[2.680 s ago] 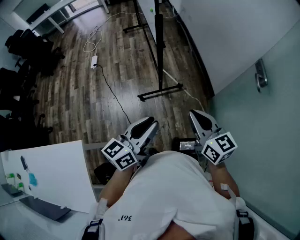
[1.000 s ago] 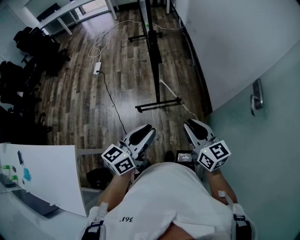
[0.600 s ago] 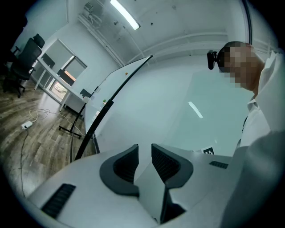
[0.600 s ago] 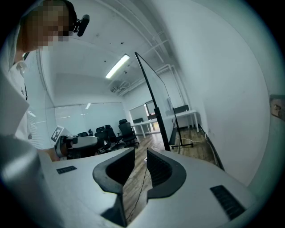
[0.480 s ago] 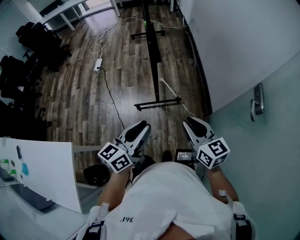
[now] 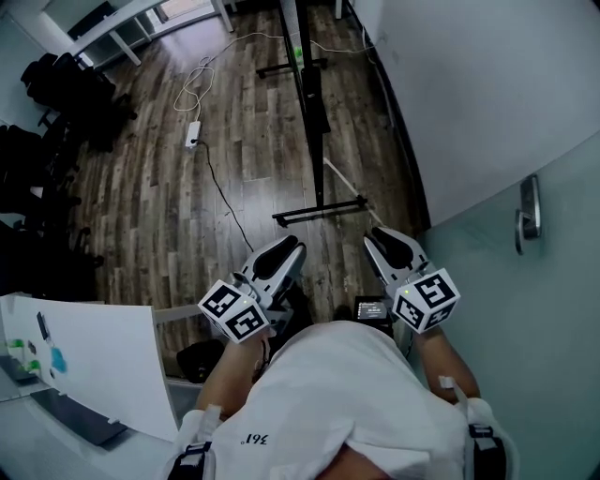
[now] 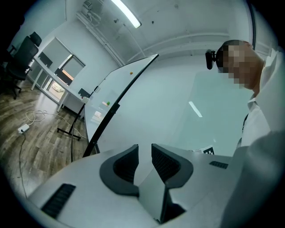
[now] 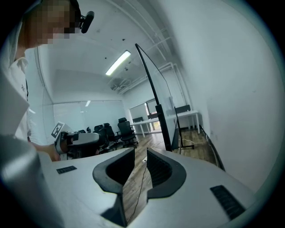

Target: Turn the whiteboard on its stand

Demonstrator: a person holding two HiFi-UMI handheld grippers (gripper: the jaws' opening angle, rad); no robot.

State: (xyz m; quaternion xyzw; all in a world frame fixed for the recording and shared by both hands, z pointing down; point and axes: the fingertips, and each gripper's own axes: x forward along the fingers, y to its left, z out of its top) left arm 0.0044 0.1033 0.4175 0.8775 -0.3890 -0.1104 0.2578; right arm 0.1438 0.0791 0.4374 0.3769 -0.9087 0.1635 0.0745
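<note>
One tall whiteboard with a black frame (image 6: 312, 112) stands ahead of both tools, well apart from them, close to the white wall (image 6: 469, 84). From the head view it shows edge-on as a thin dark line. The left gripper view shows its glossy pale face leaning away, with a few small coloured spots on it that are too small to read.

It sits on a black metal stand with a flat cross foot (image 6: 319, 212) on the floor. A second foot sits further back.

Clutter:
- thin black cable (image 6: 223, 202) runs across the grey-brown wood-plank floor (image 6: 150, 216), left of the stand
- white power strip (image 6: 192, 131) with a looped white cord, further left
- black office chairs (image 6: 52, 94) bunched along the left side
- white desk (image 6: 141, 17) at the far end
- frosted glass door with a metal lever handle (image 6: 528, 220) on the right
- white flat panel with a dark tray (image 6: 103, 361) at lower left, coloured markers on it

Nothing lies on the floor between the tools and the board.

Left tool (image 7: 144, 153): ribbed dark pads spread, gap clear, nothing between. Right tool (image 8: 140, 155): narrower gap, also empty. Both are held out ahead of the person's white shirt (image 6: 328, 394), grey shells with a marker cube on each.
</note>
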